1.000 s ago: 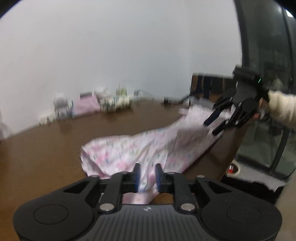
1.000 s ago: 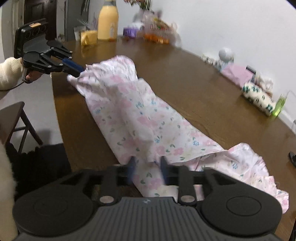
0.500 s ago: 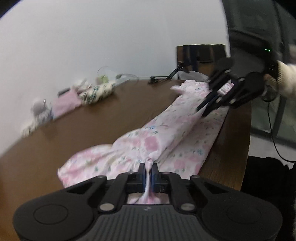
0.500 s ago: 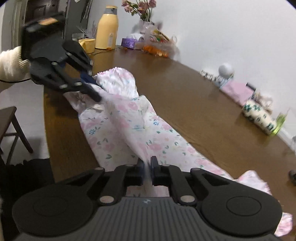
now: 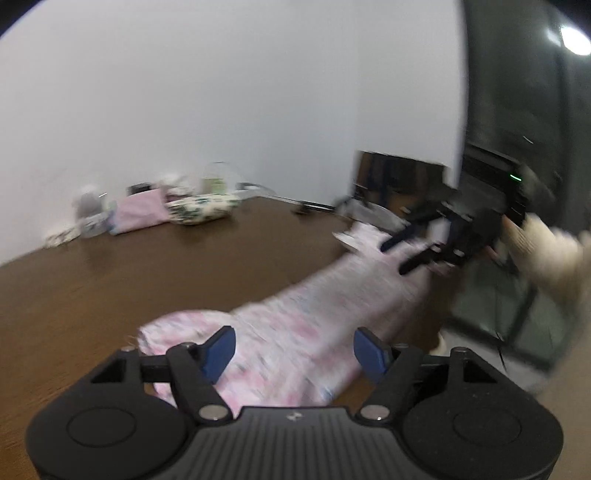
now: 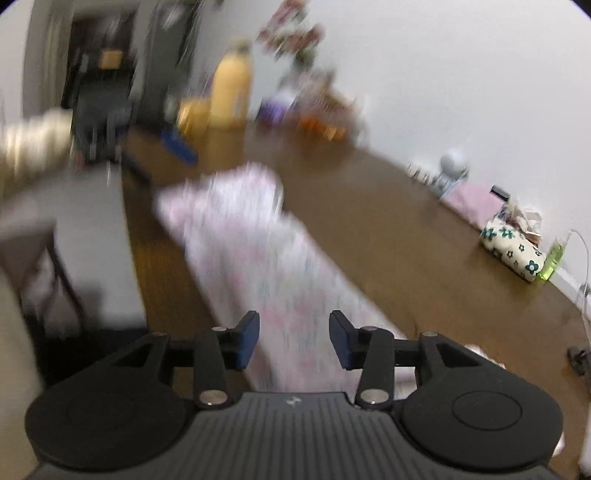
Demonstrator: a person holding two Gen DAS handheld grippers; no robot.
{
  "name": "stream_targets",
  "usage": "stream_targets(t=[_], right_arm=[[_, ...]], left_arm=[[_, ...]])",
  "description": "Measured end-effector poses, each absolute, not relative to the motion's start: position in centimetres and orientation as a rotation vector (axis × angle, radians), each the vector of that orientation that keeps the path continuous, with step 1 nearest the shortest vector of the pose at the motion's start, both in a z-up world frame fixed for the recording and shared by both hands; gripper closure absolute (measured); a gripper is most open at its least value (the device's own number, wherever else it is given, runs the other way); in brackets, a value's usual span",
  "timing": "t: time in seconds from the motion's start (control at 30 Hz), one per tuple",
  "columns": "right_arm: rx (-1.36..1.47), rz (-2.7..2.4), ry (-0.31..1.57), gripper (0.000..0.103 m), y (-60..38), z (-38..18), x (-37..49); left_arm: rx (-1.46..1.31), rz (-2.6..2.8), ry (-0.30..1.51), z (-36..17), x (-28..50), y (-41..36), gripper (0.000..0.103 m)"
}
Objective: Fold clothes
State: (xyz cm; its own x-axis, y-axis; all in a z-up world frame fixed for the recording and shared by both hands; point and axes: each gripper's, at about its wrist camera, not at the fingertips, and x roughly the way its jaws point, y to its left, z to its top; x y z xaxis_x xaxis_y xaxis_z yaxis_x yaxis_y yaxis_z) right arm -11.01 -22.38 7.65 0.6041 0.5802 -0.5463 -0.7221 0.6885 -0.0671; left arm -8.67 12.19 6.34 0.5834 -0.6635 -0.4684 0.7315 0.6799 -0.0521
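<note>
Pink flowery cloth point(image 5: 295, 332) lies in a long strip on the brown bench point(image 5: 110, 280). It runs from just under the left tongs point(image 5: 294, 349) across to the right tongs point(image 5: 406, 254) at the other end. In the right wrist view the same cloth point(image 6: 255, 258) stretches away from the right tongs point(image 6: 294, 341) toward the left tongs point(image 6: 162, 155) at the far end, near the bench's edge point(image 6: 147, 258).

Both sets of tongs are spread wide, and nothing is pinched between their blue pads point(image 5: 221, 347). The left tongs hang just above one end of the cloth. The right tongs hang just above the other end. Whether any pad touches the cloth is too blurry to tell.

A cream sleeve point(image 5: 546, 254) shows behind the right tongs.

Past the cloth, against the white wall point(image 5: 221, 92), sit small things: a white pouch with dark flowers point(image 6: 513, 254), a folded pink piece point(image 6: 469, 201), and a little green bottle point(image 6: 554, 258). Beyond the left tongs stand a tall yellow bottle point(image 6: 231, 92) and some flowers point(image 6: 295, 33), all smeared by blur.
</note>
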Motion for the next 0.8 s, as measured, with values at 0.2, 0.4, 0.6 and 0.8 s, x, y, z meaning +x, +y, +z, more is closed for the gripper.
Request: stream_targets(t=[0.2,0.4,0.6,0.8], right_arm=[[-0.24,0.67,0.628,0.081,-14.7,4.9,-7.1],[-0.317,0.57,0.662,0.065,-13.1,1.6,-9.0],[-0.151,0.358,0.566,0.046,-20.6,5.2,-10.0],[0.092,0.093,0.648,0.046,-27.6,6.6,-3.9]], left_arm=[[0.011,-0.52,0.675,3.4,-2.6,7.5,0.036],[0.125,-0.334,0.699,1.5,-5.5,7.6,0.035],[0.036,-0.295,0.561,4.4,-7.5,6.4,0.035],[0.132,-0.309,0.638,1.6,-6.6,3.1,0.035]])
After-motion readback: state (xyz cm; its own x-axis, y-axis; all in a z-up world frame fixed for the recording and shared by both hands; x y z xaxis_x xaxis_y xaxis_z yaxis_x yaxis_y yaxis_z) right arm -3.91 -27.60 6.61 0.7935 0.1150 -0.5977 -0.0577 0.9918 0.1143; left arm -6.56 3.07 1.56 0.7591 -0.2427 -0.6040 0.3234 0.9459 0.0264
